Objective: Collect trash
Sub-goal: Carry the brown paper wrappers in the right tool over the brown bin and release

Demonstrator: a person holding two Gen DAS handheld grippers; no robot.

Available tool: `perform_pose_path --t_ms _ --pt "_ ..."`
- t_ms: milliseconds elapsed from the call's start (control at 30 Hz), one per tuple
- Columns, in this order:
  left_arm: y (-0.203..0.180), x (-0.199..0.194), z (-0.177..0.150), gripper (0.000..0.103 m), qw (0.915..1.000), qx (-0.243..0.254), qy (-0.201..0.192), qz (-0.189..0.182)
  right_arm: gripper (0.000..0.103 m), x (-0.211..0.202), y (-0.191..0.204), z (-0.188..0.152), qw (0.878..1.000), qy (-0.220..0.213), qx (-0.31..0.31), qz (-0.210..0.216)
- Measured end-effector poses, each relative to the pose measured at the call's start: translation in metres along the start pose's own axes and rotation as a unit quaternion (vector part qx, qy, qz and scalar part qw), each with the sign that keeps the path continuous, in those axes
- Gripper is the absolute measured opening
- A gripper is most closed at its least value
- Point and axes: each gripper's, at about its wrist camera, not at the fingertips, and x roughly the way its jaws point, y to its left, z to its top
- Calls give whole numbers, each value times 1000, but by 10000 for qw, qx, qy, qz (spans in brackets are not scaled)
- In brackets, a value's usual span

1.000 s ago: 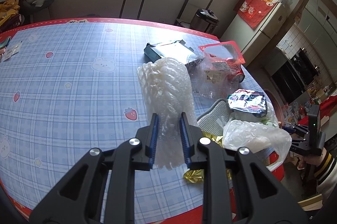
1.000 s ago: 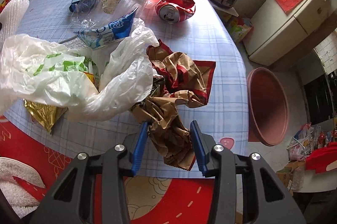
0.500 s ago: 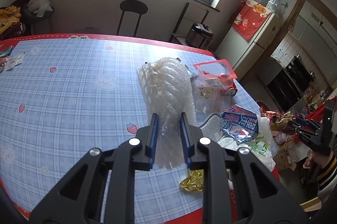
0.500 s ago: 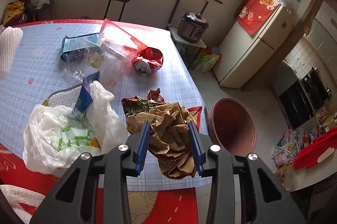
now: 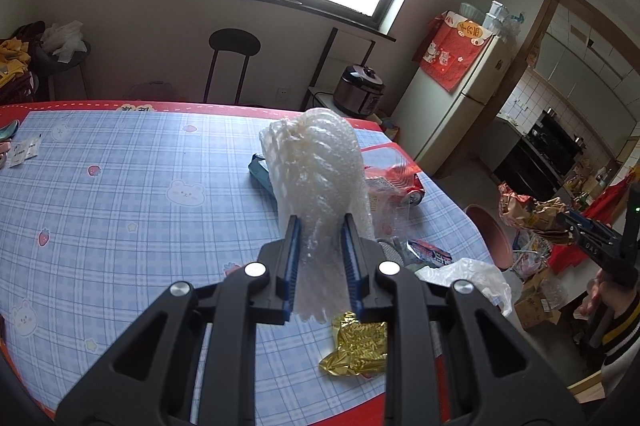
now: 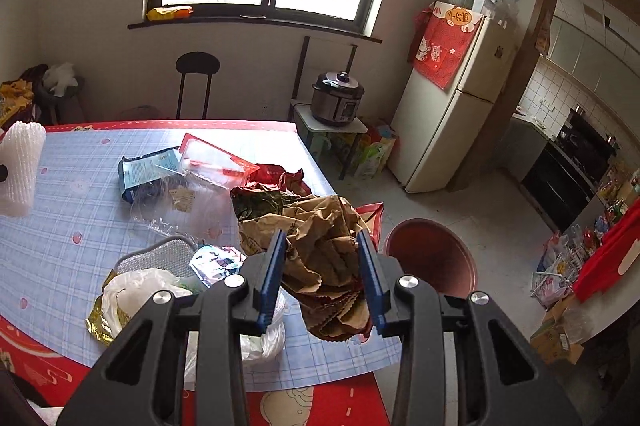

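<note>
Table: round, blue-checked cloth [image 5: 120, 210] with a red border, spread below and ahead of both claws.
Bin: round reddish-brown plastic tub [image 6: 434, 258] on the floor, just right of the right claw and lower.
Left claw: left gripper [image 5: 320, 254] closed snugly on a white foam net sleeve [image 5: 316, 178], which stands upright between the blue pads, raised above the cloth.
Right claw: right gripper [image 6: 322, 274] partly closed, pinching a crumpled brown-and-red paper bag [image 6: 316, 238], lifted off the table's edge.
Loose trash: white plastic bag [image 6: 136, 290] and gold foil wrapper [image 5: 356, 346] lie left of the right claw; clear red-rimmed tray [image 6: 212, 162] sits farther ahead.
</note>
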Motion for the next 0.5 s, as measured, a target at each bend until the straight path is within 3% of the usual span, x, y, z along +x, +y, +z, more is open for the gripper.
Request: perform_pose_path --t_ms 267,500 --pt "-55 7 10 24 9995 287 -95 -69 37 2 -60 -8 9994 -50 318 -147" --pt "-113 20 9 24 9996 106 -190 179 37 49 -146 -18 9982 78 593 -81"
